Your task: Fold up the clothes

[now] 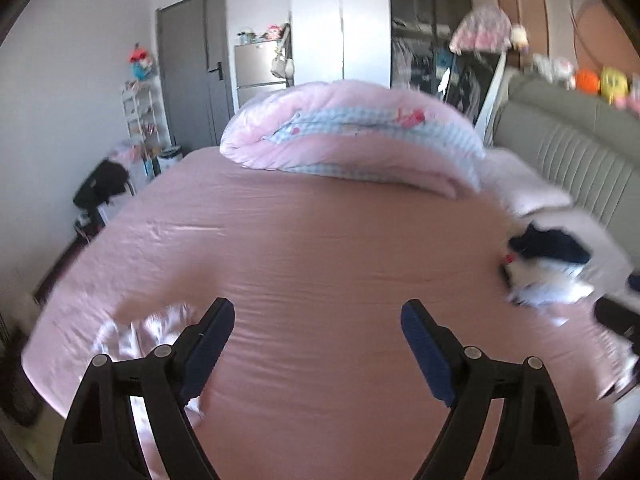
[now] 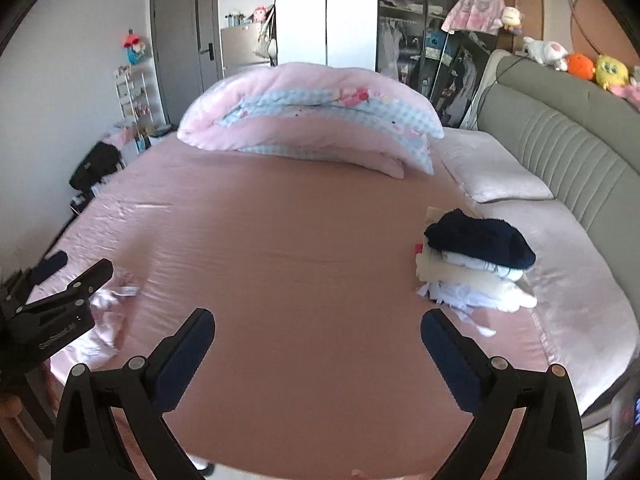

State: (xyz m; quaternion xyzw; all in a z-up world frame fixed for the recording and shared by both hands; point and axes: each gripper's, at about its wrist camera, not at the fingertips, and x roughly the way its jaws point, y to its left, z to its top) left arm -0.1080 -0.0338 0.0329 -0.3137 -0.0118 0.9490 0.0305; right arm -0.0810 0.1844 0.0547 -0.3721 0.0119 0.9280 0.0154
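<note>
A crumpled pale pink and white garment lies on the pink bed sheet near the bed's left front edge; the left wrist view shows this garment partly behind a finger. A stack of folded clothes with a dark navy piece on top sits at the right, and the stack looks blurred in the left wrist view. My left gripper is open over bare sheet, holding nothing. From the right wrist view, the left gripper hovers over the crumpled garment. My right gripper is open and empty above the bed's middle.
A rolled pink and checked quilt lies across the far side of the bed. Pale pillows rest against the grey padded headboard on the right. A black bag sits on a chair beyond the left edge.
</note>
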